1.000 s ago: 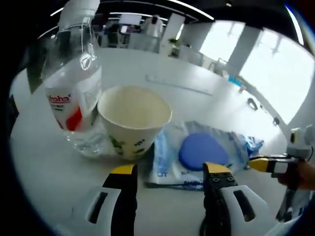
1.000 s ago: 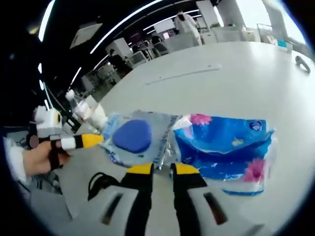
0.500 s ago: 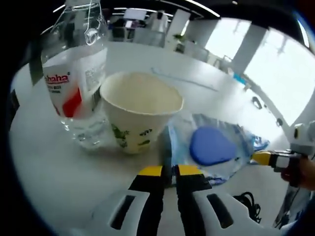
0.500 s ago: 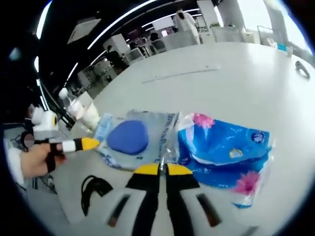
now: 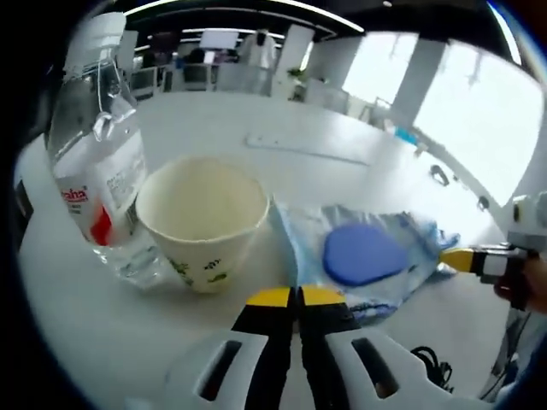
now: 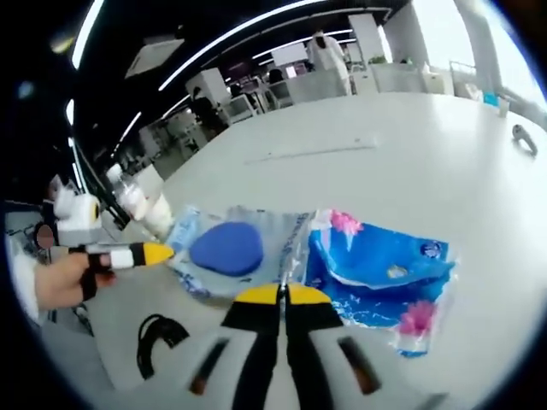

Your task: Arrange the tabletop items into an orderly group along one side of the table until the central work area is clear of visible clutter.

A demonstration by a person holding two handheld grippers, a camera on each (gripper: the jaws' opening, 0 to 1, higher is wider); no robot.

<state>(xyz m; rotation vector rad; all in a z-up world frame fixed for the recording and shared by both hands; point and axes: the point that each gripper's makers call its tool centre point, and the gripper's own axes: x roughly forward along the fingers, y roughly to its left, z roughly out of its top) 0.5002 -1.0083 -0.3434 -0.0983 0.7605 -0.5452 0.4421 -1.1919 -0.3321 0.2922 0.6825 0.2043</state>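
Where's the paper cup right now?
In the left gripper view the paper cup stands upright on the white table, left of centre, between the water bottle and the clear packet with the blue pad.

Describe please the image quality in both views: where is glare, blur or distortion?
Left gripper view: bright windows wash out the upper right; the water bottle bows from fisheye distortion; the paper cup is fairly sharp. Right gripper view: ceiling light strips curve strongly; the blue tissue pack is soft, and the white table glares pale.
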